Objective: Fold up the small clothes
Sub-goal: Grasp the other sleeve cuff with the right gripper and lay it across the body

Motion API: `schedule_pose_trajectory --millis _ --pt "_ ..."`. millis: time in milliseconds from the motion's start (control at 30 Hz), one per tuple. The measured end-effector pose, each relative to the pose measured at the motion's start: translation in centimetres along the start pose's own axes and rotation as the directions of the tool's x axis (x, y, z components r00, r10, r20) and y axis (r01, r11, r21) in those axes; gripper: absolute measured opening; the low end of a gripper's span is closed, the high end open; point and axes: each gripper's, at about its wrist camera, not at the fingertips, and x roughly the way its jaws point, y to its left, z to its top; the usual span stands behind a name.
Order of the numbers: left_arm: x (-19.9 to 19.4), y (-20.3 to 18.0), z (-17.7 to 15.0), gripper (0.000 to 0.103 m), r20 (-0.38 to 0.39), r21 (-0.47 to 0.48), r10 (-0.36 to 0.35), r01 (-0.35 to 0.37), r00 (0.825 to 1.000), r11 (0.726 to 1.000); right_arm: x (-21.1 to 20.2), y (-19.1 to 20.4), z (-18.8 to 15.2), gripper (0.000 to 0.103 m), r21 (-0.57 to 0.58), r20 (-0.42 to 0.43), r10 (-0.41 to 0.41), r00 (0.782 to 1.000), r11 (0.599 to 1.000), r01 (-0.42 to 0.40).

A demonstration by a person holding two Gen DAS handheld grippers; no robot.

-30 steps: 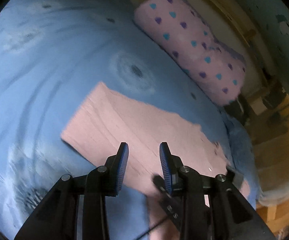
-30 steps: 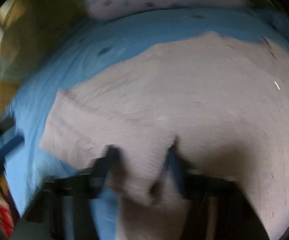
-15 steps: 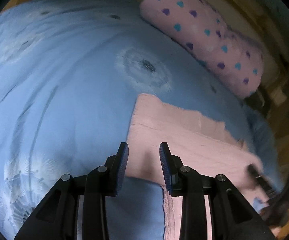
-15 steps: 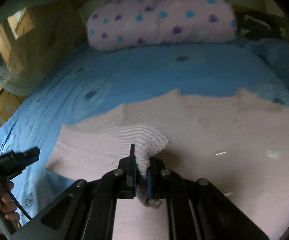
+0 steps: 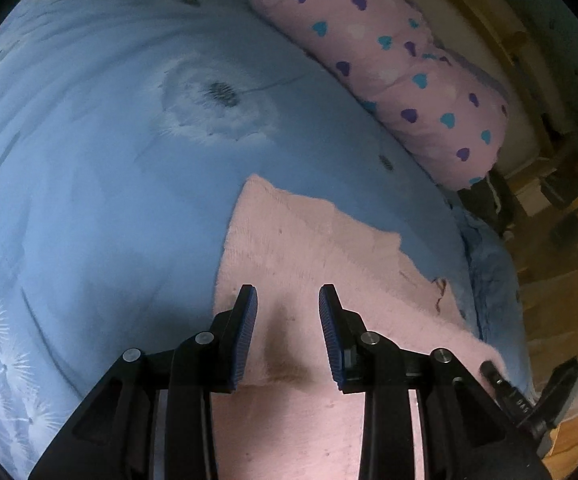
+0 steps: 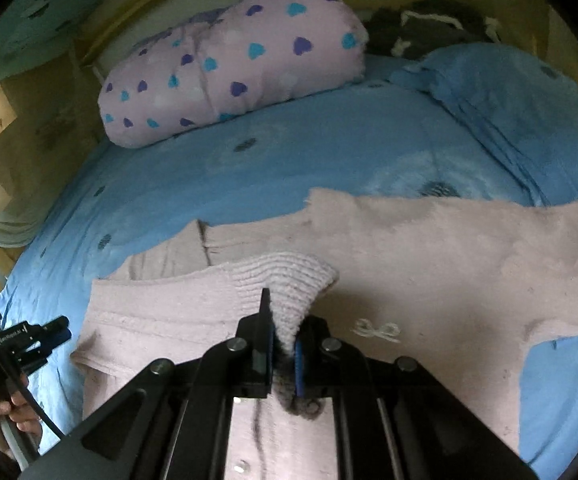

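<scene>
A pink knit sweater [image 6: 429,280] lies spread on the blue bed cover. My right gripper [image 6: 285,332] is shut on the ribbed cuff [image 6: 289,280] of one sleeve, which is lifted and drawn over the sweater's body. A small white bow [image 6: 377,330] is stitched just right of the fingers. In the left wrist view my left gripper [image 5: 288,292] hovers over the sweater [image 5: 309,248] near its left edge, open, with nothing between its blue pads. The left gripper [image 6: 45,332] also shows at the far left of the right wrist view, held by a hand [image 6: 5,416].
A pink rolled blanket with heart print [image 6: 229,68] lies at the back of the bed. A blue pillow [image 6: 509,92] and a dark garment [image 6: 429,24] sit at the back right. The bed cover [image 5: 109,200] stretches wide to the left. Wooden furniture [image 5: 561,280] stands beyond the bed's edge.
My right gripper has shut on the sleeve cuff and carried it over the sweater's body. My left gripper has slid over the sweater's edge, still open.
</scene>
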Motion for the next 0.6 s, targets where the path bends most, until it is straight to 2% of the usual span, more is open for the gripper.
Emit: schedule_pose_trajectory --millis 100,200,300,367,433,500,533,567,600 --pt "0.7 -0.3 -0.1 0.011 -0.015 0.006 0.017 -0.017 1.0 1.0 0.3 -1.2 -0.5 0.008 -0.009 -0.023 -0.03 0.999 1.0 0.029" --pt "2.6 0.6 -0.5 0.011 -0.068 -0.016 0.062 -0.063 0.996 0.998 1.9 -2.4 -1.4 0.009 -0.005 -0.069 -0.041 0.997 0.999 0.04" --pt "4.4 1.6 -1.0 0.0 -0.113 -0.015 0.093 -0.095 0.989 0.995 3.6 -3.5 -2.5 0.016 -0.012 -0.109 -0.111 0.988 0.994 0.11" --pt "4.5 1.6 -1.0 0.0 -0.1 -0.002 0.115 -0.116 0.988 0.993 4.2 -4.3 -3.2 0.02 -0.008 -0.13 -0.135 0.982 0.991 0.135" --pt "3.5 1.3 -1.0 0.0 -0.07 -0.017 0.125 -0.127 0.99 0.992 4.1 -4.5 -3.3 0.022 0.003 -0.121 -0.121 0.985 0.992 0.123" --pt "1.3 0.7 -1.1 0.0 0.013 -0.04 0.078 -0.077 0.997 0.996 3.9 -4.8 -3.2 0.034 0.024 -0.111 -0.115 0.987 0.993 0.118" --pt "0.5 0.2 -1.2 0.0 0.033 -0.03 0.046 -0.045 0.998 0.999 3.7 -5.0 -3.2 0.046 0.036 -0.101 -0.101 0.99 0.994 0.105" --pt "0.2 -0.1 -1.4 0.0 0.032 -0.016 0.03 -0.029 0.999 0.999 3.7 -5.1 -3.3 0.056 0.048 -0.091 -0.091 0.992 0.994 0.096" --pt "0.2 -0.7 -1.7 0.0 0.012 0.013 0.015 -0.015 1.0 1.0 3.8 -5.3 -3.5 0.061 0.055 -0.087 -0.097 0.992 0.993 0.102"
